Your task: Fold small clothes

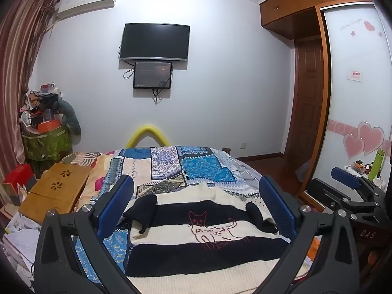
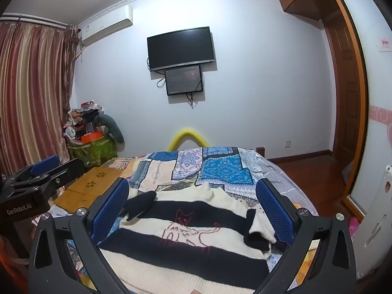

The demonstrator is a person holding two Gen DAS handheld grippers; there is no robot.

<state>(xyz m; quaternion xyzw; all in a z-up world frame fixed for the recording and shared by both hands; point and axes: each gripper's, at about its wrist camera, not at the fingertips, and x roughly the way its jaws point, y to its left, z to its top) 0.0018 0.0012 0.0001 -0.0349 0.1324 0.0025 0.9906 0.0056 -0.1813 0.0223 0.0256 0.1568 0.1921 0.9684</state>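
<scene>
Home bedroom, I'm at a bed (image 1: 245,169) with patchwork quilt (image 1: 193,166), wall-mounted TV (image 1: 154,41), split air conditioner (image 1: 88,1) above striped curtains (image 2: 31,85), built-in wooden wardrobe (image 1: 289,12), heart decals on sliding door (image 1: 365,137), cluttered laundry basket (image 1: 46,142) in corner.

A dark TV (image 1: 155,41) hangs on the wall above a smaller screen (image 1: 152,75); striped curtains (image 2: 31,90) and a wooden door (image 1: 307,95) flank the room.

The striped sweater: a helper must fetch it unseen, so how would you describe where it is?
Find the bed with the blue patchwork cover under the wall TV. At its near end lies the sweater, sleeves folded in. Only it has black and cream stripes with a cat outline.
</scene>
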